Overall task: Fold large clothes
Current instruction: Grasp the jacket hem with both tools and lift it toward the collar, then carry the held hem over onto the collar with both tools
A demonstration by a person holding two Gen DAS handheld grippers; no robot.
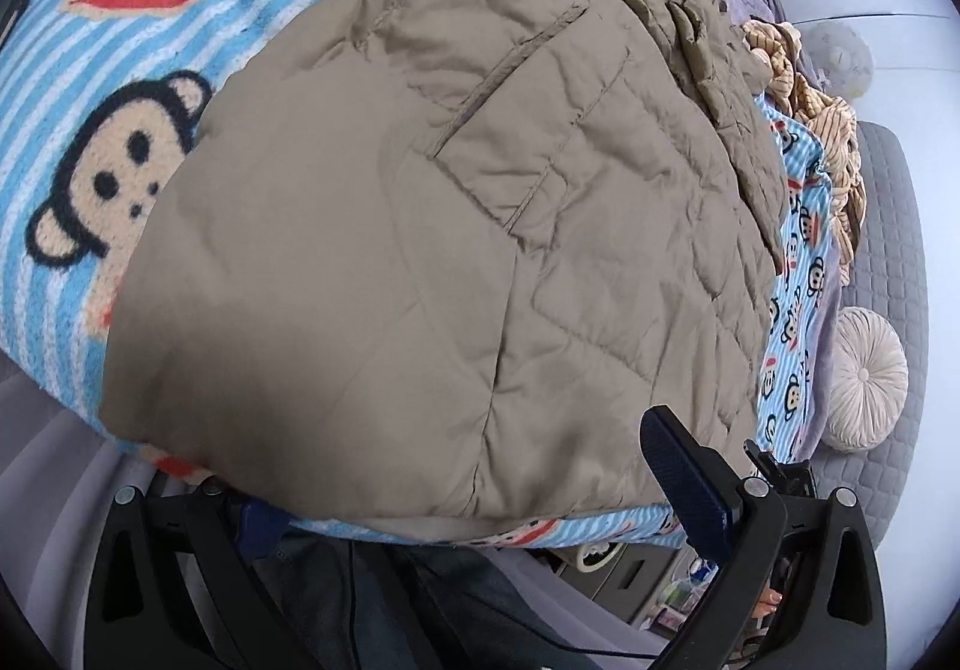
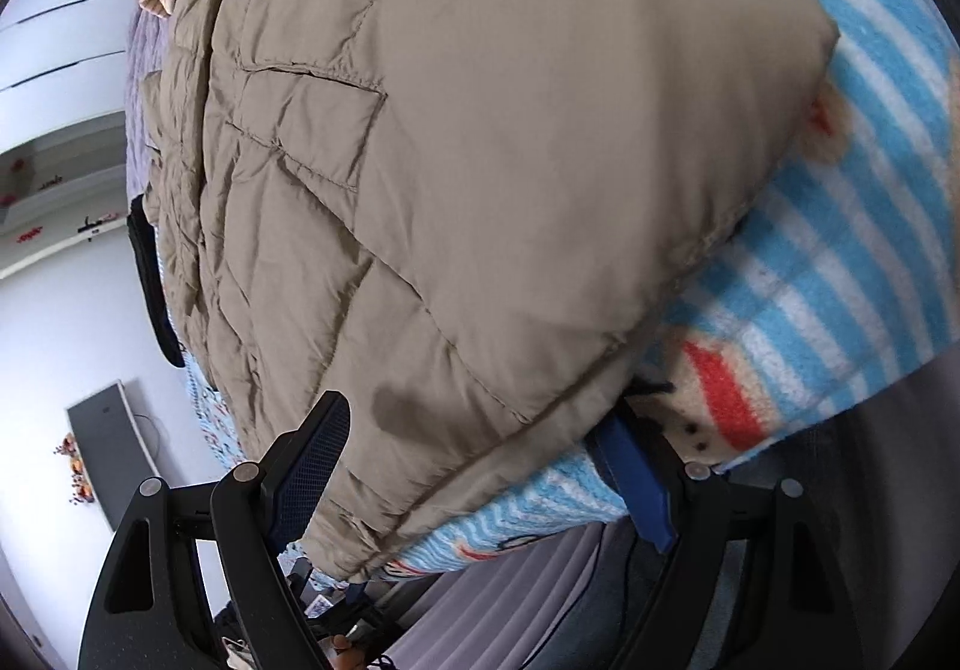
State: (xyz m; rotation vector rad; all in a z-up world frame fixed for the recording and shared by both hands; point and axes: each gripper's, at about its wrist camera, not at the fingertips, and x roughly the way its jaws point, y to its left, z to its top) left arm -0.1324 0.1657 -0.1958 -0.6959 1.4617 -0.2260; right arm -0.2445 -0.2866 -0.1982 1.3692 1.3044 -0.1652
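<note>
A tan quilted jacket lies folded on a blue-striped monkey blanket, its pocket facing up. In the left wrist view my left gripper stands open at the jacket's near hem. One of its fingers rests over the hem's right part; the other is mostly hidden under the hem's left corner. In the right wrist view the same jacket fills the frame on the blanket. My right gripper is open and straddles the near hem, with one finger against the jacket's edge and the other under its corner.
A striped tan garment lies bunched at the blanket's far side. A round cream cushion sits on a grey quilted mat. A black item lies beside the jacket, and a grey panel stands against the wall. A person's jeans show below.
</note>
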